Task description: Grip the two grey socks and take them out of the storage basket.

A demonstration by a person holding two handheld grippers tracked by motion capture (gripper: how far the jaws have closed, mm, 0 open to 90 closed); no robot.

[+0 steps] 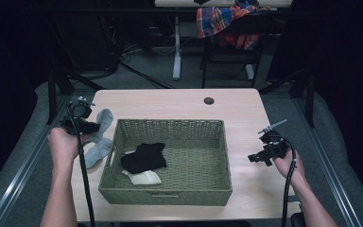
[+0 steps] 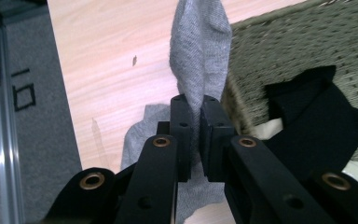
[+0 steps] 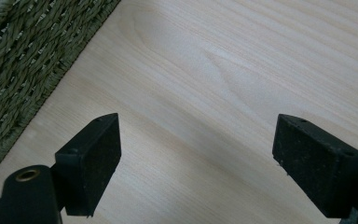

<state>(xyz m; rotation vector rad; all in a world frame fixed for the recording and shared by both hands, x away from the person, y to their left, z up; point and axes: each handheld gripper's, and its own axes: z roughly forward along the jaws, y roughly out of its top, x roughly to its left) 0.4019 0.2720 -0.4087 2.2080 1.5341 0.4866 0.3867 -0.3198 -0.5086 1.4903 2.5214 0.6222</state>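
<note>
A grey sock (image 1: 101, 135) lies on the table just left of the green woven basket (image 1: 217, 156). My left gripper (image 1: 93, 127) is shut on it; in the left gripper view the grey sock (image 2: 200, 51) runs up from between the pinching fingertips (image 2: 181, 116). Inside the basket lie a black sock (image 1: 144, 157) and a cream sock (image 1: 145, 178), the black sock (image 2: 317, 121) partly covering the cream one. My right gripper (image 1: 257, 158) hovers right of the basket, open, with bare wood between its pads (image 3: 98, 149).
The basket rim (image 3: 23, 56) lies to the left of the right gripper. The table (image 1: 184, 101) has a cable hole (image 1: 209, 100) at the back. A chair with a plaid shirt (image 1: 222, 21) stands beyond the table. Metal rails run along both table sides.
</note>
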